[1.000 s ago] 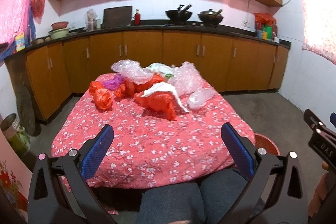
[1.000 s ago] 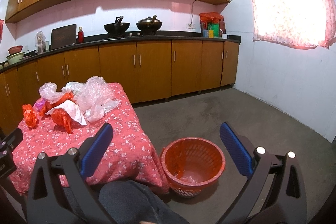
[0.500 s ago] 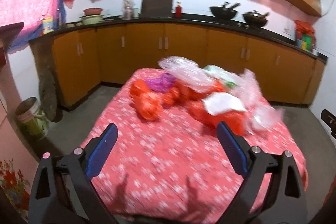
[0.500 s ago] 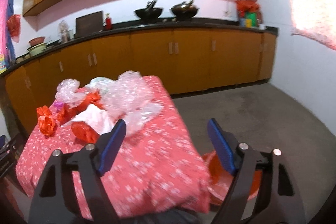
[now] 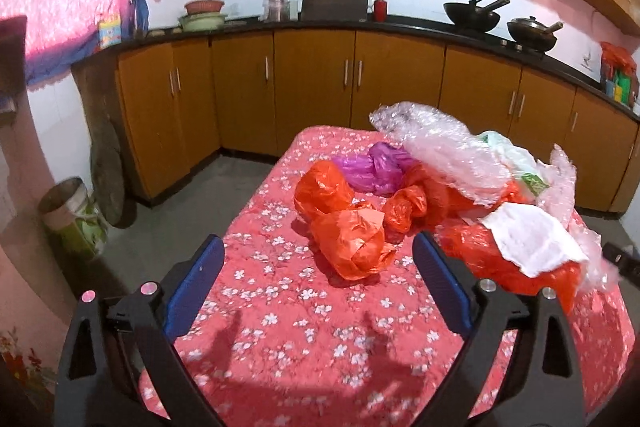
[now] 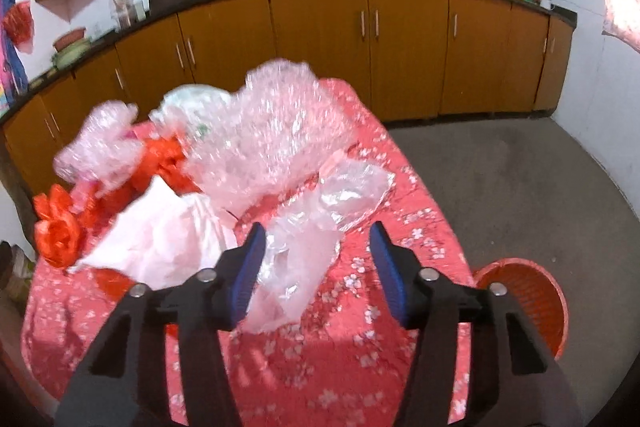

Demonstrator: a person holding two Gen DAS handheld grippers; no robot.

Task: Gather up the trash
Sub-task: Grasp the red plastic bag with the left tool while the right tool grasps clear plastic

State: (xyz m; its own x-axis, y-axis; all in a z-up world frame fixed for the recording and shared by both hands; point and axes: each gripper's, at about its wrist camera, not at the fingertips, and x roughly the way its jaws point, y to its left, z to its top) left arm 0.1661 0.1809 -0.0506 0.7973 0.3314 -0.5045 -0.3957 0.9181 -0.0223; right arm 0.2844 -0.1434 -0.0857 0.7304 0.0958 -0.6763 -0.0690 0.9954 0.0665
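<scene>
Trash sits heaped toward the far end of a table covered in a red floral tablecloth (image 5: 280,327). Nearest the right gripper (image 6: 318,263) lies a clear plastic bag (image 6: 320,227), its near end reaching in between the blue pads; the jaws have just been closing and stand part-way in, but the left pad is only beside the film and the right pad clear of it, so nothing is gripped. Behind the bag rises a mound of bubble wrap (image 6: 276,131), and to its left a white paper sheet (image 6: 160,239) over red bags. In the left wrist view, a crumpled orange-red plastic bag (image 5: 352,243) lies just ahead of the left gripper (image 5: 318,267), whose jaws are spread wide and empty, off the cloth. Beyond it sit a purple bag (image 5: 372,167) and more bubble wrap. On the floor off the table's near right corner stands an orange basket (image 6: 532,303).
</scene>
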